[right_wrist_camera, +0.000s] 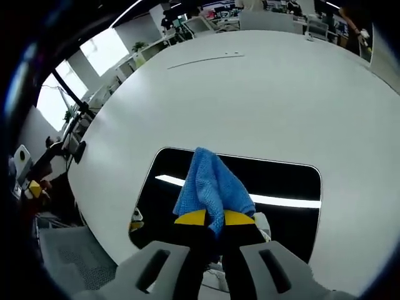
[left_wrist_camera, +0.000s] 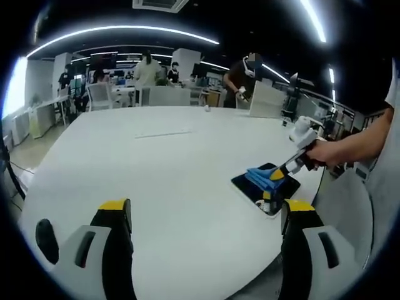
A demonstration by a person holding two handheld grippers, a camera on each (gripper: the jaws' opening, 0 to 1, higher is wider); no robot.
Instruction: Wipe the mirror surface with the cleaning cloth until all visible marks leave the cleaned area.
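Note:
A dark rectangular mirror [right_wrist_camera: 284, 181] lies flat on the white table near its edge, reflecting a ceiling light strip. A blue cleaning cloth [right_wrist_camera: 211, 187] rests on its left half, and my right gripper [right_wrist_camera: 214, 219] is shut on the cloth's near end. In the left gripper view the same mirror [left_wrist_camera: 250, 185] lies at the right with the cloth [left_wrist_camera: 264, 175] on it, and the right gripper [left_wrist_camera: 279, 173] comes down on it from a person's hand. My left gripper [left_wrist_camera: 206, 212] hovers above the table with its jaws wide apart and nothing between them.
The large white table [left_wrist_camera: 156, 162] stretches away, with a thin seam line [left_wrist_camera: 164, 133] across its far part. Several people, chairs and desks stand beyond the far edge. The table's rim [right_wrist_camera: 94, 206] runs close to the mirror's left side.

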